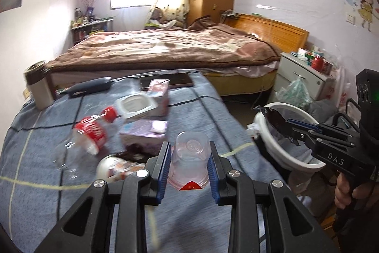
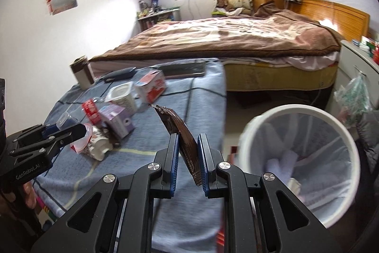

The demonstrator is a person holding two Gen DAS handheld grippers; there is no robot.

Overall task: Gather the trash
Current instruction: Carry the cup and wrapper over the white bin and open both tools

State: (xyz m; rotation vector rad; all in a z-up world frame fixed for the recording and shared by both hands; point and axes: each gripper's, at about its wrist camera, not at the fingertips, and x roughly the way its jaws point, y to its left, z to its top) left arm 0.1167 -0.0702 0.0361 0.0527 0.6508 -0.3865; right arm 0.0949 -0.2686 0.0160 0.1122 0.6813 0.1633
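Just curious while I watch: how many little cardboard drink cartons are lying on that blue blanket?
2. A red-and-white carton lies farther back beside the white tub; a purple carton lies nearer, by the red-labelled bottle. Others may hide under the clutter.

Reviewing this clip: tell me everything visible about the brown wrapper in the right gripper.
The brown wrapper is a dark, glossy, crinkled foil-like packet with faint pale print near its torn-looking top corner. It stands roughly upright, tilted left, with its lower part pinched between the blue pads of the right gripper. Its upper part sticks out free, touching nothing else. In the left wrist view it hangs over the rim of the white bin.
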